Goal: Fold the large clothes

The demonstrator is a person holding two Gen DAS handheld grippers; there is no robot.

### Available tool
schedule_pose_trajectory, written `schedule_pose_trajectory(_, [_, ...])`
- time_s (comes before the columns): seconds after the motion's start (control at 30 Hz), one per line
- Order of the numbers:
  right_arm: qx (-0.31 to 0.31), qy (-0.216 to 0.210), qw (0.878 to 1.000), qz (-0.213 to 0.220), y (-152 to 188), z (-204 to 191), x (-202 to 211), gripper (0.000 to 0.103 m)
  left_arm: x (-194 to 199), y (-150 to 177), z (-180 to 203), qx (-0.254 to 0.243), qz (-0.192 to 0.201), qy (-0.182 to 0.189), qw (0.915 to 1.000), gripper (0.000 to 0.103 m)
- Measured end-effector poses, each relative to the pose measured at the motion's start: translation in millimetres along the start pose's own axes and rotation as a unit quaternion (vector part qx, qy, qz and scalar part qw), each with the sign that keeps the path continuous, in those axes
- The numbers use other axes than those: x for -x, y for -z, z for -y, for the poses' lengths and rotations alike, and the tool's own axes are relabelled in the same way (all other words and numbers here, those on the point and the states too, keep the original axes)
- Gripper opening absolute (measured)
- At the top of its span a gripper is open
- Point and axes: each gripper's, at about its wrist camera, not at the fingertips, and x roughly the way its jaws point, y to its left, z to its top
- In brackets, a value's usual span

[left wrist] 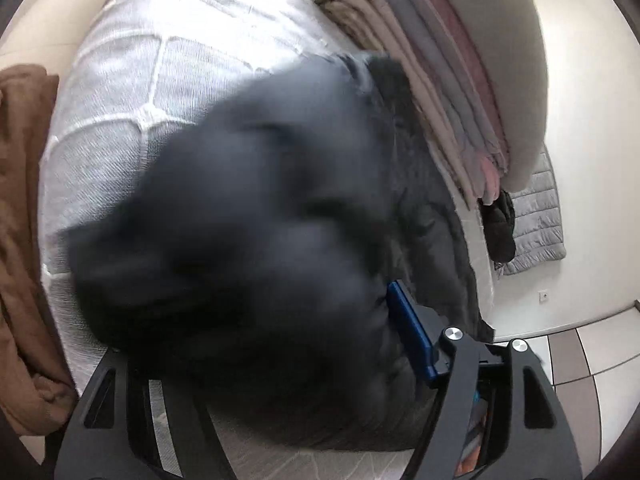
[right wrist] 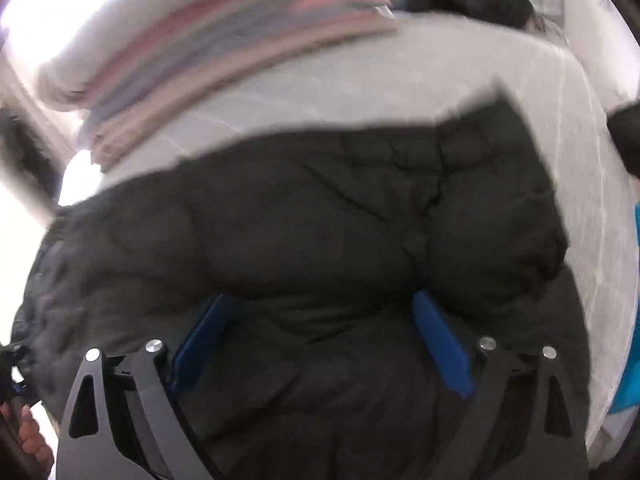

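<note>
A black puffer jacket (right wrist: 320, 220) lies on a white bedspread (right wrist: 400, 64). In the right wrist view my right gripper (right wrist: 320, 320) is open, its two blue fingers (right wrist: 440, 344) wide apart and pressed onto the jacket's padded surface. In the left wrist view a blurred bulge of the same jacket (left wrist: 260, 240) fills the middle and hides the left finger of my left gripper (left wrist: 280, 340). Only its right blue finger (left wrist: 412, 336) shows, against the fabric. I cannot tell whether the jaws hold the jacket.
A stack of folded clothes in beige, pink and grey (left wrist: 440, 60) sits on the bed beyond the jacket; it also shows in the right wrist view (right wrist: 240, 40). A brown cloth (left wrist: 24, 240) lies at the left. A grey quilted garment (left wrist: 536, 216) lies on the floor.
</note>
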Motion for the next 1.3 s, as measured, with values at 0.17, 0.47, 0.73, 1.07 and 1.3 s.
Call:
schedule_pose_trajectory(0.17, [0.115,-0.016,0.991,0.065,-4,-77,27,0.09,-5,4,7,-0.008,0.011,-0.007,0.9999,0.068])
schedule_pose_trajectory(0.47, [0.152,0.009,0.988,0.021,0,-116,6,0.091,-1,7,4,-0.016,0.018,0.028,0.9993,0.032])
schedule_pose_trajectory(0.73, [0.17,0.055,0.984,-0.022,32,-113,-23,0.096,-3,11,-6,0.026,0.019,0.014,0.9994,0.054])
schedule_pose_trajectory(1.07, [0.169,0.056,0.984,-0.008,50,-125,-26,0.097,10,23,26,-0.044,0.066,0.018,0.9967,0.025])
schedule_pose_trajectory(1.3, [0.163,0.023,0.985,0.045,49,-129,6,0.097,29,44,73,-0.139,0.119,-0.008,0.983,0.022])
